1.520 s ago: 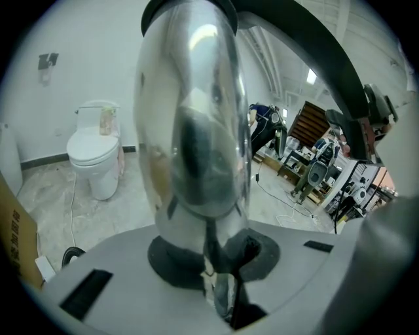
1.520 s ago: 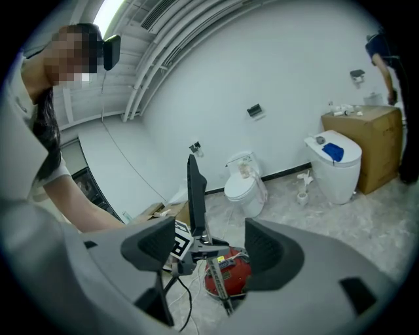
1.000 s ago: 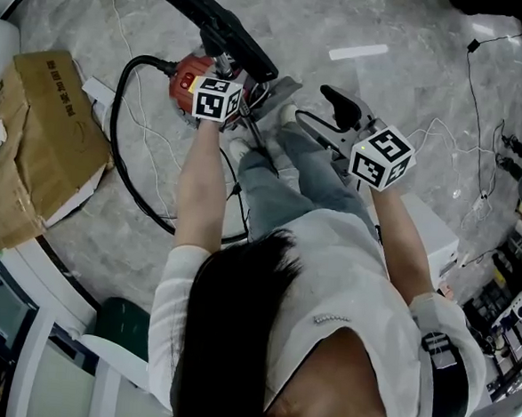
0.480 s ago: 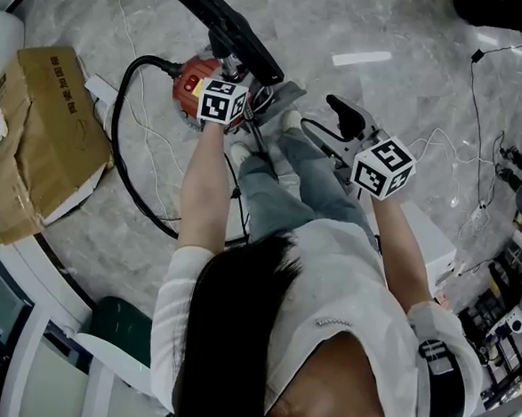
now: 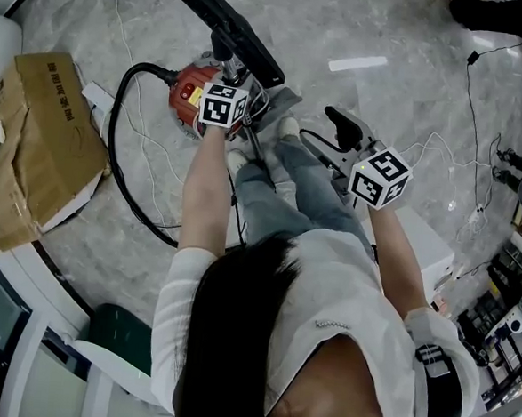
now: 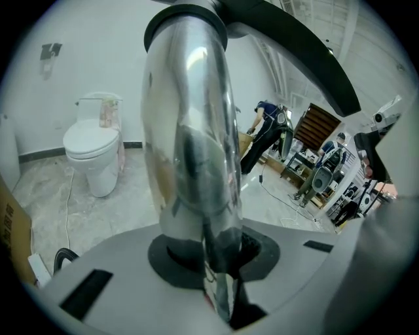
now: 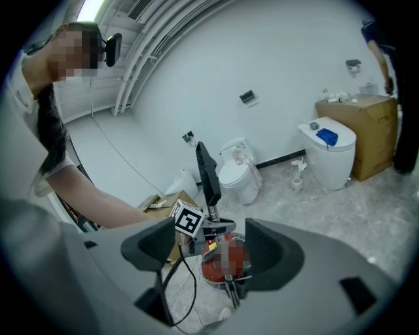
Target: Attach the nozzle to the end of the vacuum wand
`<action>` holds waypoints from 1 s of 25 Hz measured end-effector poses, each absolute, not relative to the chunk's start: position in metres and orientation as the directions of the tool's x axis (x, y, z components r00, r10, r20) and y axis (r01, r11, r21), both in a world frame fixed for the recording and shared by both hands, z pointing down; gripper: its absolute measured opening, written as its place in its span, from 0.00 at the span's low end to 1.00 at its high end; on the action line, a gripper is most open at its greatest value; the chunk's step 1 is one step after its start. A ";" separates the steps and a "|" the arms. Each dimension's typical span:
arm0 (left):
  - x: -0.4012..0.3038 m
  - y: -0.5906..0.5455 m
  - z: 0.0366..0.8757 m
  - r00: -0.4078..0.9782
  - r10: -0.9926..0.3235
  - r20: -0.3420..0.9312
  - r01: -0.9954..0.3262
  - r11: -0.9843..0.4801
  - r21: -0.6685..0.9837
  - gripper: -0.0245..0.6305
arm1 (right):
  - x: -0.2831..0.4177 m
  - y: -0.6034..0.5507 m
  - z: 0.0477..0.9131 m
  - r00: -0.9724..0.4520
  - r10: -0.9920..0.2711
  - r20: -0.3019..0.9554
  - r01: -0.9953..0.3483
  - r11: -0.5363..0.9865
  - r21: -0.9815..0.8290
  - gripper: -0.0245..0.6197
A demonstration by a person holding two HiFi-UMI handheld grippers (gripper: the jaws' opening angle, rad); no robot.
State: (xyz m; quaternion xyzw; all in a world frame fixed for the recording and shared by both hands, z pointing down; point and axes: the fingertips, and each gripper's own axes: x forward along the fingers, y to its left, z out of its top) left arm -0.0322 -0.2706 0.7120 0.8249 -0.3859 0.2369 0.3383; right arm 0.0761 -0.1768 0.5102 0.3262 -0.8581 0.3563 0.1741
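Head view: on the marble floor [image 5: 412, 89], the black nozzle [image 5: 229, 27] lies past the red vacuum [image 5: 184, 95]. Left gripper view: the left gripper [image 6: 209, 255] pinches the chrome wand [image 6: 190, 131], which looks stiff and slick and is probably best gripped near the joint. Right gripper view: the right gripper [image 7: 216, 252] has its jaws spread, empty.

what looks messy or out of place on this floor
The black hose sprawls in a wide loop across the floor near the person's feet, a likely trip hazard. A loose white strip lies alone beyond the vacuum, and the cardboard box at left looks crumpled.
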 end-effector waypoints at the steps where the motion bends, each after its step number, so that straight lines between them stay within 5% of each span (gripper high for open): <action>1: -0.032 -0.272 0.713 0.586 -0.477 0.655 -0.800 -0.470 0.373 0.13 | 0.078 -0.177 0.512 -0.721 -0.433 0.540 -0.689 0.530 -0.495 0.57; 16: -0.033 -0.275 0.716 0.560 -0.502 0.659 -0.824 -0.420 0.380 0.14 | 0.084 -0.172 0.526 -0.698 -0.400 0.594 -0.711 0.484 -0.509 0.57; 25: -0.048 -0.271 0.719 0.517 -0.530 0.672 -0.854 -0.379 0.357 0.41 | 0.075 -0.175 0.528 -0.711 -0.396 0.581 -0.700 0.478 -0.530 0.57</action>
